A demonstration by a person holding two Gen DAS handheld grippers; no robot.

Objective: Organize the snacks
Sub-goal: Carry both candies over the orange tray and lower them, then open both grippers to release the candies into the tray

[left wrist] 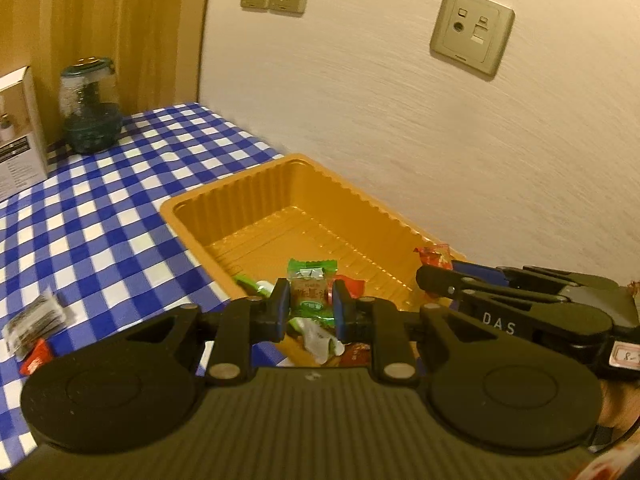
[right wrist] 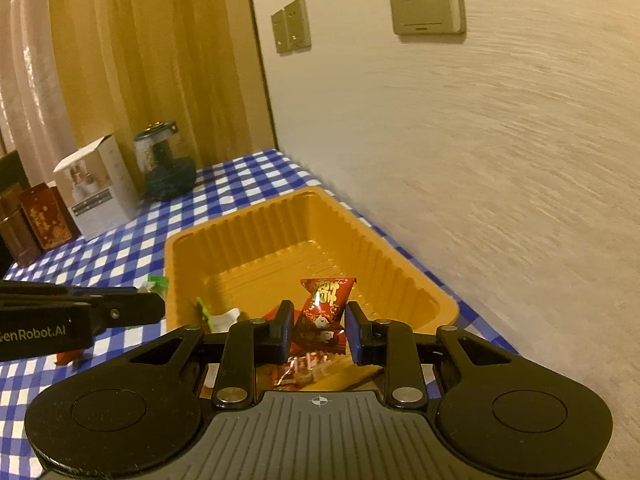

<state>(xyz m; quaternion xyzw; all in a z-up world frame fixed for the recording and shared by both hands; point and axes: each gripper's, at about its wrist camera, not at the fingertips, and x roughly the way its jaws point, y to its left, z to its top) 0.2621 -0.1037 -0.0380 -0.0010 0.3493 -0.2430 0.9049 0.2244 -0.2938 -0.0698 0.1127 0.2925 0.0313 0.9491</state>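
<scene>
An orange ribbed plastic tray (left wrist: 240,208) (right wrist: 240,232) stands on the blue checked tablecloth against the wall. My left gripper (left wrist: 309,304) is shut on a green-wrapped snack (left wrist: 310,286) above the tray's near end. My right gripper (right wrist: 318,330) is shut on a red-wrapped snack (right wrist: 324,308) above the tray's near end. Green, white and red wrapped snacks (left wrist: 320,338) (right wrist: 216,314) lie in the tray beneath the grippers. The right gripper shows in the left wrist view (left wrist: 432,276), the left one in the right wrist view (right wrist: 152,306).
A grey packet and a red packet (left wrist: 36,328) lie on the cloth (left wrist: 100,216) left of the tray. A green glass jar (left wrist: 90,108) (right wrist: 166,160), a white box (right wrist: 98,188) and brown boxes (right wrist: 32,220) stand at the back. Wall sockets (left wrist: 472,30) are above.
</scene>
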